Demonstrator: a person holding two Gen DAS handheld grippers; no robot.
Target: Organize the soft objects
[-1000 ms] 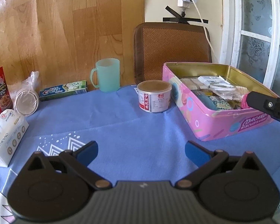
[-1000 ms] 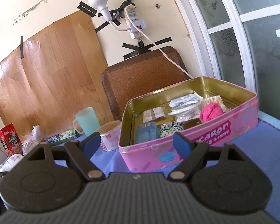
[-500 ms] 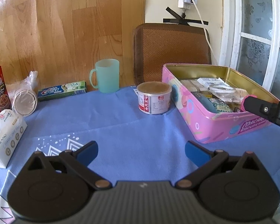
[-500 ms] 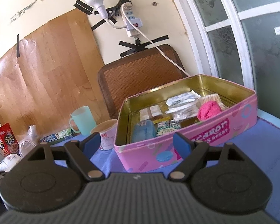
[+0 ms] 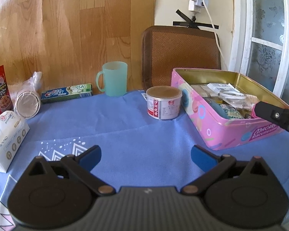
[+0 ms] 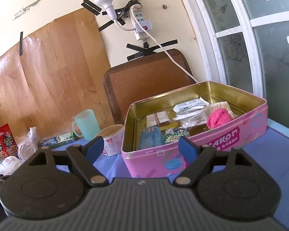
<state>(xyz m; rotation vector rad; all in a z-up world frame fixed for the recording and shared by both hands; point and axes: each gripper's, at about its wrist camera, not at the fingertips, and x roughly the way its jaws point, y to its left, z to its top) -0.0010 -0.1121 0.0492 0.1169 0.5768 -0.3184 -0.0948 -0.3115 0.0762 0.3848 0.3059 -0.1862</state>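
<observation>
An open pink biscuit tin [image 6: 212,144] stands on the blue cloth at the right; it also shows in the left wrist view [image 5: 221,132]. Inside it lie a pink fluffy ball [image 6: 218,118], a blue soft pad [image 6: 151,138], a green patterned packet [image 6: 176,135] and several clear sachets [image 6: 190,108]. My right gripper [image 6: 140,147] is open and empty, in front of the tin's near wall; one of its fingers [image 5: 269,112] shows over the tin in the left wrist view. My left gripper [image 5: 145,156] is open and empty above the cloth, left of the tin.
A red-labelled tub [image 5: 163,105] stands left of the tin, a mint mug [image 5: 113,79] and a toothpaste box [image 5: 66,93] behind it. A stack of plastic cups [image 5: 28,104], a white tissue pack [image 5: 6,132] and a red snack box [image 5: 0,94] lie at the left. A brown chair back [image 5: 181,55] stands behind.
Both grippers have drawn back and risen a little, so the tin looks slightly farther away. Both stay open and empty.
</observation>
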